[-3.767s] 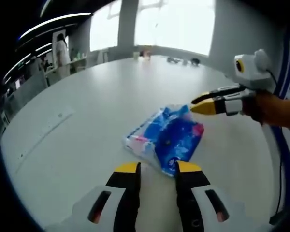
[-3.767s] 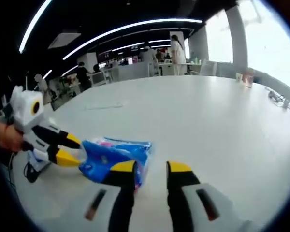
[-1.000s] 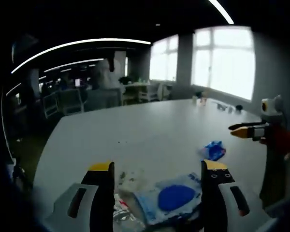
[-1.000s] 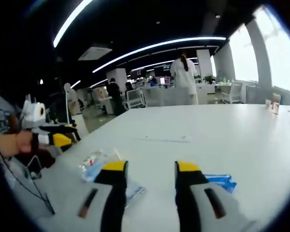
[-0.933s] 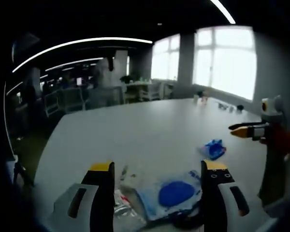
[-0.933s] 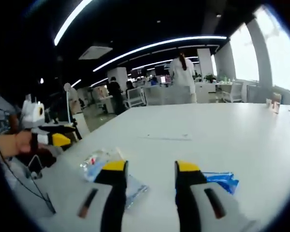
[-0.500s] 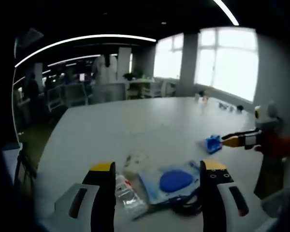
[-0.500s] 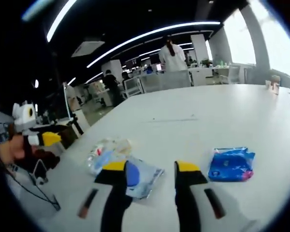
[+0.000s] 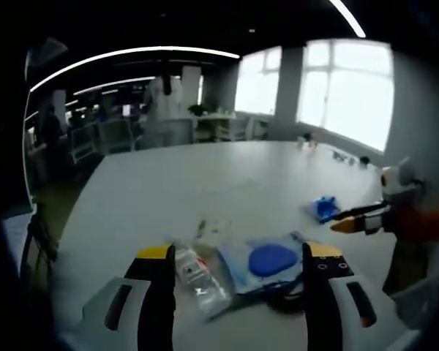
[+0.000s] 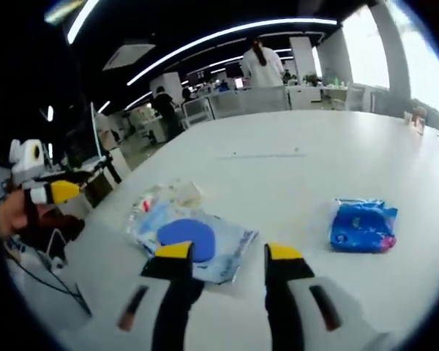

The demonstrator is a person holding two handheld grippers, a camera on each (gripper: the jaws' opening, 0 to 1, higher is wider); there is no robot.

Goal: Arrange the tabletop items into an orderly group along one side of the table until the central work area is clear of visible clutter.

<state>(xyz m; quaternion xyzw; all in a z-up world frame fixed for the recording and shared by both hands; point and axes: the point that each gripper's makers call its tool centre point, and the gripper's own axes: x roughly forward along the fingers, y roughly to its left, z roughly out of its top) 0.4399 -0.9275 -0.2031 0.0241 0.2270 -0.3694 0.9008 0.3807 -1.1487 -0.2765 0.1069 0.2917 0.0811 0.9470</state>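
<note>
A flat clear packet with a blue disc (image 9: 267, 261) (image 10: 194, 238) lies on the white table (image 9: 168, 190), just past both pairs of jaws. Beside it lie a clear packet with a red label (image 9: 197, 281) and crumpled clear wrappers (image 10: 157, 203). A blue tissue pack (image 9: 323, 208) (image 10: 364, 225) rests apart, farther out. My left gripper (image 9: 239, 252) is open with nothing between its jaws; it also appears at the left as the left gripper (image 10: 55, 191). My right gripper (image 10: 229, 252) is open over the disc packet's near edge and comes in as the right gripper (image 9: 347, 221), held by a hand.
A dark cable loop (image 9: 285, 296) lies by the disc packet. Small items (image 10: 417, 117) stand at the far table edge near the windows. People and office chairs (image 10: 260, 66) are beyond the table. The table's rounded edge (image 10: 73, 248) runs close on the left.
Both grippers were at the blue tissue pack 3.8 s ago; it now lies alone on the table. Both views have since swung to the disc packet, and the right gripper has come closer to it.
</note>
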